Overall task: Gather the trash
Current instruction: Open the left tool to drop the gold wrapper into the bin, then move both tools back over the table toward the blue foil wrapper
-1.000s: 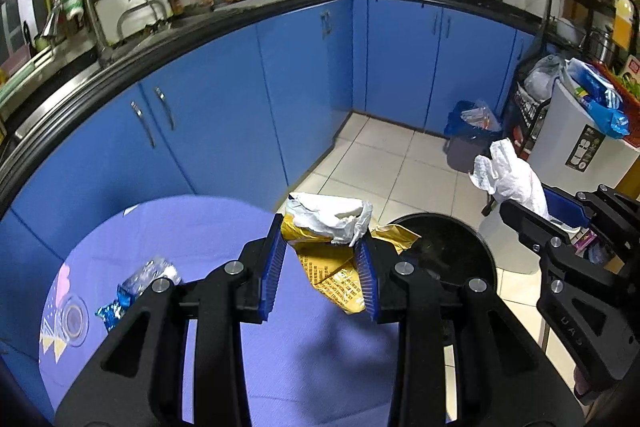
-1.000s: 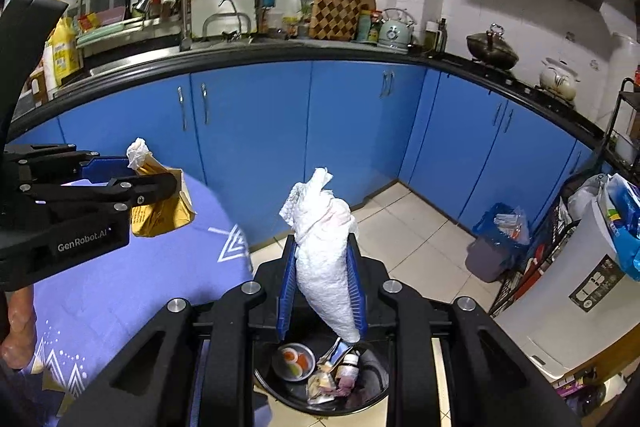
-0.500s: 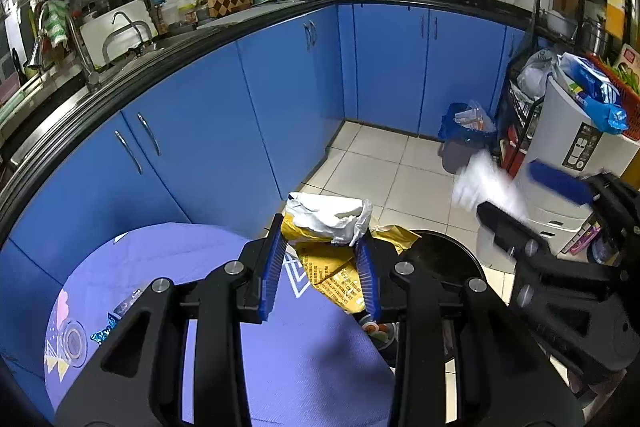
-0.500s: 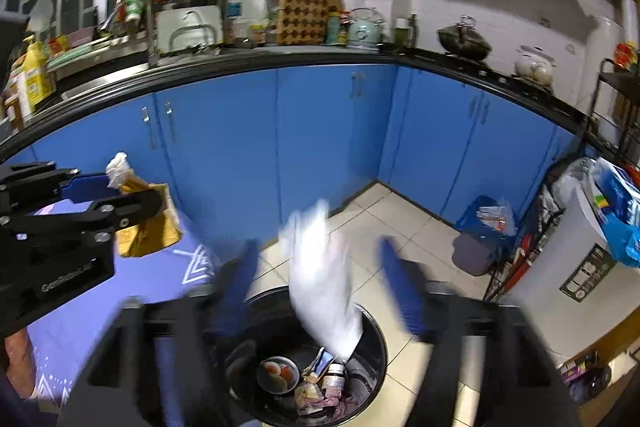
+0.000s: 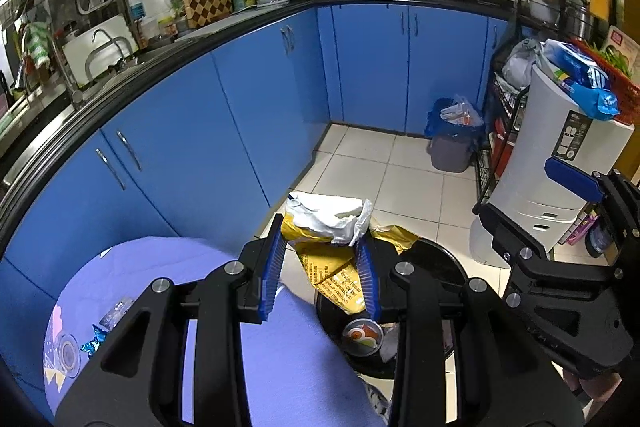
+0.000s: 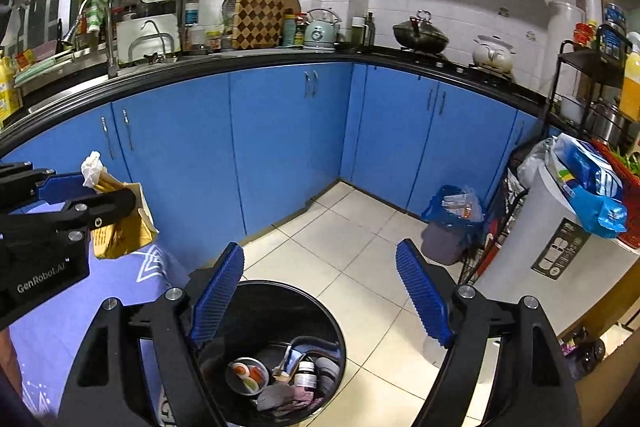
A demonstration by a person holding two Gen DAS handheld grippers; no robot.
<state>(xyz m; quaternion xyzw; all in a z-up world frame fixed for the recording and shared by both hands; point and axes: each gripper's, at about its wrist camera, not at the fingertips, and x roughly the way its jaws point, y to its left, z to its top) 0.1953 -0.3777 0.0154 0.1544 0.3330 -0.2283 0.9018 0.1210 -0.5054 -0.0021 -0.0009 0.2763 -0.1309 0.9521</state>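
My left gripper (image 5: 320, 267) is shut on a yellow wrapper (image 5: 332, 263) with a crumpled white piece on top, held above the table edge next to the black trash bin (image 5: 432, 267). In the right wrist view the wrapper (image 6: 120, 223) hangs from the left gripper (image 6: 100, 195) at the left. My right gripper (image 6: 320, 291) is open and empty, directly above the black bin (image 6: 320, 307), which holds several pieces of trash. The right gripper (image 5: 532, 195) shows at the right in the left wrist view.
A round table with a purple cloth (image 5: 280, 347) holds a blue candy wrapper (image 5: 94, 341) and a clear wrapper at its left. Blue cabinets (image 6: 280, 139) curve behind. A small bin with a blue bag (image 6: 448, 227), a wire rack and a white appliance (image 6: 560, 235) stand at the right.
My right gripper opened and the white crumpled bag it held dropped away into the bin. My left gripper moved toward the bin with the yellow wrapper.
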